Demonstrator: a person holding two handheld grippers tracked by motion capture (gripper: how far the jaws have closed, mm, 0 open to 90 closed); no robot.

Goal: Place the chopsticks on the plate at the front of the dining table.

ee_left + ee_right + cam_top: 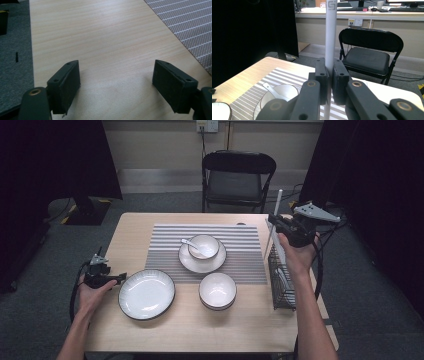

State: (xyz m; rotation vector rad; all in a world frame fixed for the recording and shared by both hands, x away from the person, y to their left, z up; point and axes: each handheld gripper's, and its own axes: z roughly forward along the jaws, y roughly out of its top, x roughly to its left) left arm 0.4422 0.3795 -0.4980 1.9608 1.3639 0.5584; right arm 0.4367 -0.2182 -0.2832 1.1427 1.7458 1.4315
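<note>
From above, the right gripper (278, 223) lifts a white chopstick (276, 215) over the wire rack (280, 285). Its own view adds the jaws clamped on the stick — while the left gripper (116, 82) hovers agape, nothing between, over bare table (100, 32).

— Where am I working here?

— An office or lab room set up for recording. Beyond my right gripper (328, 75) there's a long beige desk (362, 12) with black keyboards (352, 8), a white wall socket (355, 22) under it, and a black folding metal chair (367, 50).

— And nearer?

— Black curtains (253, 27) to its left, grey carpet (45, 320) below, and a light wooden table (200, 325) laid like a dining place.
</note>
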